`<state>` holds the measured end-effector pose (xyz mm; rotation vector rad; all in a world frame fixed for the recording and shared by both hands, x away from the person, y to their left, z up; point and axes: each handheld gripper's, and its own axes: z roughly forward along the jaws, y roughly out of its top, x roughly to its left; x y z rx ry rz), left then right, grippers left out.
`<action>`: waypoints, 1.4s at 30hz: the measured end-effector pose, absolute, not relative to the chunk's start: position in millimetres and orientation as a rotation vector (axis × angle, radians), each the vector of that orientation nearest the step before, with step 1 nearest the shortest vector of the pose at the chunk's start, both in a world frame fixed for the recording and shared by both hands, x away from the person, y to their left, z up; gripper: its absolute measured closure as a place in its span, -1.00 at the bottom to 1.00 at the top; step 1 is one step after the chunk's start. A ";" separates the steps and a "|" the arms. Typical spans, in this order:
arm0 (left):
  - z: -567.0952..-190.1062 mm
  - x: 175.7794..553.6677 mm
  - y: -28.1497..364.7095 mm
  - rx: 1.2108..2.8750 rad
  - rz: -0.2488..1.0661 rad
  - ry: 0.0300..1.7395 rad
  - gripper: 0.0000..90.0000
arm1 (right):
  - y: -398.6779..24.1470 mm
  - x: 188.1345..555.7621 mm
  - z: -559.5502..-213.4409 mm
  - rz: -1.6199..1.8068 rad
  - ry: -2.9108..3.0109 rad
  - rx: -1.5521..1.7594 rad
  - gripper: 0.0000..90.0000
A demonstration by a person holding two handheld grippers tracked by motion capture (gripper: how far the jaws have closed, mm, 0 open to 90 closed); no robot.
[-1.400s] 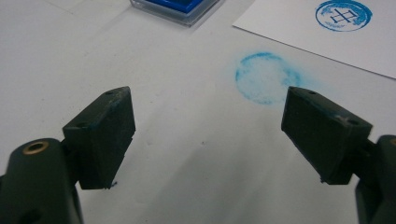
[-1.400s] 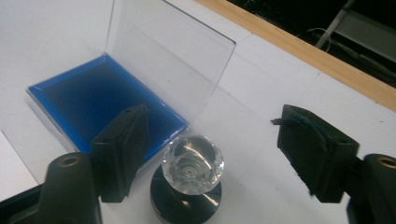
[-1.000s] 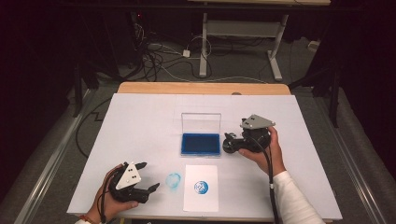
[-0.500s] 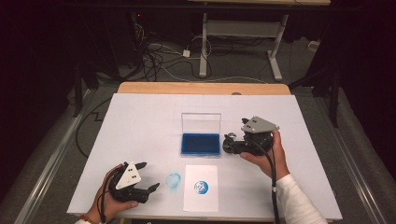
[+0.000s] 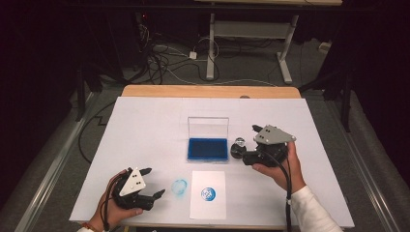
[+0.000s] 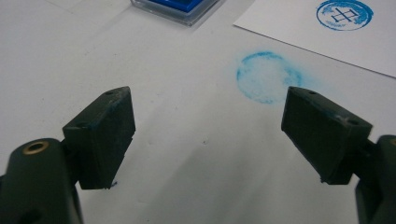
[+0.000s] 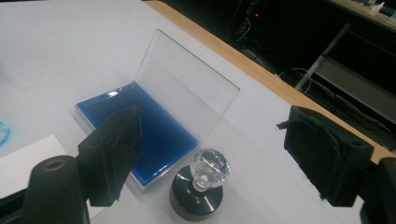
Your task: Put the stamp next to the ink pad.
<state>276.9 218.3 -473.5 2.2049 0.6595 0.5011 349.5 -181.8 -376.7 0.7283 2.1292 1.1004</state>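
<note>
The right tool (image 7: 205, 154) hovers with its jaws wide apart on either side of the stamp (image 7: 201, 189), a dark round base with a clear faceted knob, which stands upright on the white worktop (image 5: 145, 125) just beside the open ink pad (image 7: 140, 135); nothing is gripped yet. The left tool (image 6: 208, 135), jaws likewise spread and empty, sits near the front edge beside a blue smudge (image 6: 266, 77) on the worktop; the sheet of paper (image 5: 208, 193) next to it carries a round blue print (image 5: 208, 194).

The knob looks smooth and rounded, so jaws closing on its facets could squeeze it out sideways and tip the stamp; closing lower, on the base, seems safer; the near jaw also hangs over the pad's tray, so a careless closing may nudge the tray or dip the jaw in ink; blue traces on the left tool's jaws suggest smears spread easily, and a tilted stamp would likely smudge the paper.
</note>
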 end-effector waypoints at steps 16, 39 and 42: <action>-473.4 277.0 218.6 2.207 0.504 0.660 -0.62 | -189.3 324.2 -370.7 1.113 2.127 0.666 -0.56; -471.4 275.5 218.0 2.202 0.513 0.663 -0.62 | -211.5 295.8 -372.6 1.091 2.117 0.644 -0.57; -471.5 275.6 218.0 2.204 0.513 0.663 -0.62 | -215.3 292.2 -374.8 1.088 2.115 0.642 -0.57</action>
